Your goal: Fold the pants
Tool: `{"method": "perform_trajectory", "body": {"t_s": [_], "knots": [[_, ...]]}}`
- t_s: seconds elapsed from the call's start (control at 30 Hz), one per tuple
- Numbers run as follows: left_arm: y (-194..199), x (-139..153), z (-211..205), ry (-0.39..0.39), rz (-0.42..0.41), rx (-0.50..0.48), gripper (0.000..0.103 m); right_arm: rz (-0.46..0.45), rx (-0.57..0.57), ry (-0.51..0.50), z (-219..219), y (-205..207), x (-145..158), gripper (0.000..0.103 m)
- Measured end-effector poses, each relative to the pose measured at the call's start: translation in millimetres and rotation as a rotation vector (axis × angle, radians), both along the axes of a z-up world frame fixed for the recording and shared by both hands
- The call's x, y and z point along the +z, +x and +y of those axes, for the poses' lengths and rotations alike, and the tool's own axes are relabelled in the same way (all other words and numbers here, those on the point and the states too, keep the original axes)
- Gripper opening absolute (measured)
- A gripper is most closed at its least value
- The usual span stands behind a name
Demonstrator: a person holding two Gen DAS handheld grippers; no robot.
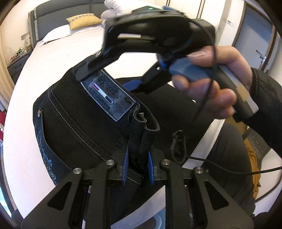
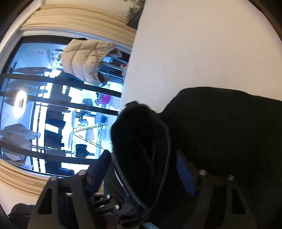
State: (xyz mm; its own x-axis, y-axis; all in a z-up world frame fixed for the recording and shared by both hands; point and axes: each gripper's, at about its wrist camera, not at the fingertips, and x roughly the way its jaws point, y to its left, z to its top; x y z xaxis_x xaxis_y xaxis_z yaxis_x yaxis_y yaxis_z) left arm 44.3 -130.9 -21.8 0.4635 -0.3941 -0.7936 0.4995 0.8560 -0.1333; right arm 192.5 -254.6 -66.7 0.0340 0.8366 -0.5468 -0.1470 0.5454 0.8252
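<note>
Black jeans (image 1: 75, 119) with a grey waist patch (image 1: 109, 98) lie on the white bed (image 1: 23, 141). My left gripper (image 1: 138, 163) is shut on a bunched fold of the waistband near a belt loop. My right gripper (image 1: 109, 70) reaches in from the upper right in the left wrist view, one finger (image 1: 88, 67) resting on the waistband by the patch, the other finger (image 1: 135, 85) apart over the cloth. In the right wrist view the right gripper (image 2: 141, 169) stands wide around the dark waistband (image 2: 141, 141), the jaws apart.
A yellow pillow (image 1: 82, 21) and white bedding (image 1: 114, 8) lie at the head of the bed by the grey headboard (image 1: 52, 12). A nightstand (image 1: 17, 59) stands left. A window (image 2: 44, 105) and hanging beige jacket (image 2: 84, 59) are beyond the bed edge.
</note>
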Motion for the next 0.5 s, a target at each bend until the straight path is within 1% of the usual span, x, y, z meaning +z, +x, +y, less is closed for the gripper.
{"method": "perform_trajectory", "body": {"t_s": [0.07,0.13,0.2,0.23,0.33,0.4,0.5], "knots": [[-1,-3,-8,0.008,0.003,-0.013,0.017,0.008,0.0,-0.011,0,1,-5,0.038],[1,-5,-15,0.012,0.009,-0.023,0.017,-0.005,-0.006,-0.029,-4,0,-5,0.025],[2,-7,-23,0.012,0.015,-0.038,0.017,-0.009,-0.022,-0.048,-13,-3,-6,0.021],[4,-8,-26,0.011,0.02,-0.047,0.017,-0.01,-0.028,-0.054,-14,-3,-6,0.017],[6,-13,-40,0.003,0.03,-0.082,0.017,-0.021,-0.053,-0.091,-33,-8,-5,0.015],[8,-12,-56,-0.006,0.034,-0.113,0.017,-0.036,-0.072,-0.129,-50,-12,-3,0.015],[15,-8,-82,-0.024,0.035,-0.161,0.017,-0.039,-0.106,-0.156,-79,-13,-1,0.015]]}}
